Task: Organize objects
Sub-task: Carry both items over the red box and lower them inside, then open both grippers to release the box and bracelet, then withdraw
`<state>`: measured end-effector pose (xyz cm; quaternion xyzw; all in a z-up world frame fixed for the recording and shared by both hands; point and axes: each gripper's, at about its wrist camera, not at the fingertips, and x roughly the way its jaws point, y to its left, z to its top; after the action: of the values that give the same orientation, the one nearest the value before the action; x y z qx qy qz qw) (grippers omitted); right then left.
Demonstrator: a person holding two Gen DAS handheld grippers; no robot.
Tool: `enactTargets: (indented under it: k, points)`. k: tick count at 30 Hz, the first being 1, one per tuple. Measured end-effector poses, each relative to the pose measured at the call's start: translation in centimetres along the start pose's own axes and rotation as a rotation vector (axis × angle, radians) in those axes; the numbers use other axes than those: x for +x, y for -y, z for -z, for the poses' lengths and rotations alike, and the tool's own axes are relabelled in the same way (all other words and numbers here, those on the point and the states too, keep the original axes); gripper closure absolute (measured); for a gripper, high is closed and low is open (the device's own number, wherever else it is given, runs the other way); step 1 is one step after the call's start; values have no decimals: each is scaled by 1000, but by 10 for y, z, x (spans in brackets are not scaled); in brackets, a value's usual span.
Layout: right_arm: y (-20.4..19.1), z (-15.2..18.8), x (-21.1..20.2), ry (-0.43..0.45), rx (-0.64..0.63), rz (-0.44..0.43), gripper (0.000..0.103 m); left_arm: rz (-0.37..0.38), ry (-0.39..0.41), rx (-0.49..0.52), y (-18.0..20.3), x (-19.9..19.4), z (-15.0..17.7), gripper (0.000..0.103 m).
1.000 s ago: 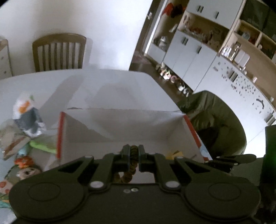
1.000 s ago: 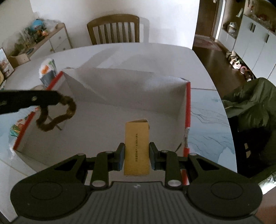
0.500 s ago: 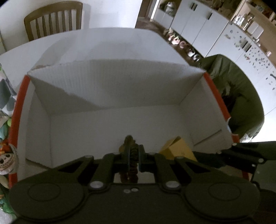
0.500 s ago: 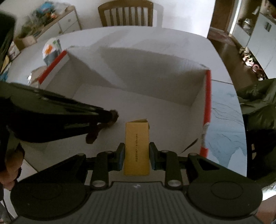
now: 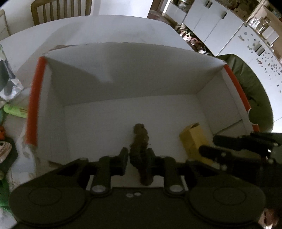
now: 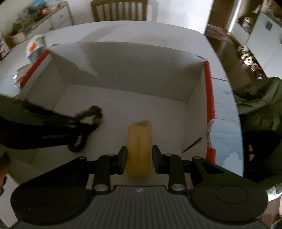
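A large white cardboard box (image 5: 123,70) with red-edged side walls lies open on the table; it also shows in the right wrist view (image 6: 141,59). My left gripper (image 5: 137,161) is low inside the box with its jaws parted, and a brown fuzzy loop (image 5: 140,151) lies between the fingers against the right one; the loop also shows in the right wrist view (image 6: 95,114). My right gripper (image 6: 138,158) is shut on a small yellow box (image 6: 139,142), held low inside the white box near its right wall. The yellow box also shows in the left wrist view (image 5: 193,139).
Outside the box's left wall lie a foil packet (image 5: 7,82), a green tube (image 5: 15,110) and several toys. A wooden chair (image 6: 119,10) stands at the table's far side. A green jacket (image 6: 260,98) hangs at the right, by white cabinets (image 5: 220,22).
Both grippers have sunk deeper into the white box. My left gripper's jaws have parted from the brown loop. The right gripper still holds the yellow box.
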<state>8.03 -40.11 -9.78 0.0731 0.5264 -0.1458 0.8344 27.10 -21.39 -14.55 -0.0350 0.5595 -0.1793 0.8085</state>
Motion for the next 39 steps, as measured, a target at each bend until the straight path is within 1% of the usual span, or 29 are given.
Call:
enactTargets:
  k: [1, 3, 4, 6, 9, 11, 13, 17, 20, 21, 25, 27, 29, 31, 33, 37, 39]
  points:
    - [6, 0, 0, 4, 6, 4, 75, 14, 4, 9, 3, -1, 0, 78]
    - [16, 0, -1, 11, 19, 7, 75, 12, 13, 21, 7, -3, 1, 71]
    - [18, 0, -2, 12, 20, 7, 75, 21, 17, 26, 9, -4, 1, 70]
    - [19, 1, -3, 24, 16, 14, 75, 33, 27, 29, 12, -8, 3, 67]
    - [19, 2, -8, 43, 14, -8, 74, 55, 47, 34, 13, -14, 6, 61]
    - [16, 4, -14, 62, -1, -21, 73, 63, 56, 41, 19, -21, 10, 60]
    - [15, 4, -19, 76, -7, -39, 66, 61, 74, 48, 22, -28, 14, 57]
    - [17, 6, -29, 102, -10, -53, 63, 81, 111, 47, 20, -46, 23, 45]
    - [17, 9, -38, 125, -15, -51, 59, 110, 136, 50, 19, -62, 30, 41]
    - [15, 11, -43, 133, -18, -52, 57, 112, 148, 49, 19, -68, 32, 38]
    - [10, 13, -57, 157, -26, -63, 53, 119, 190, 46, 17, -87, 42, 35]
    - [6, 13, -63, 171, -29, -67, 52, 104, 214, 40, 15, -97, 47, 28]
    - [2, 14, -69, 182, -32, -74, 52, 86, 234, 30, 9, -108, 51, 25]
    - [-4, 15, -76, 195, -34, -82, 49, 60, 258, 26, 1, -120, 55, 22]
    - [-12, 16, -84, 214, -41, -90, 46, 19, 289, 31, -7, -132, 60, 19]
    - [-31, 15, -95, 245, -65, -102, 45, -24, 317, 8, -27, -151, 69, 15]
    - [-43, 14, -99, 253, -68, -109, 43, -34, 332, 1, -39, -159, 74, 10]
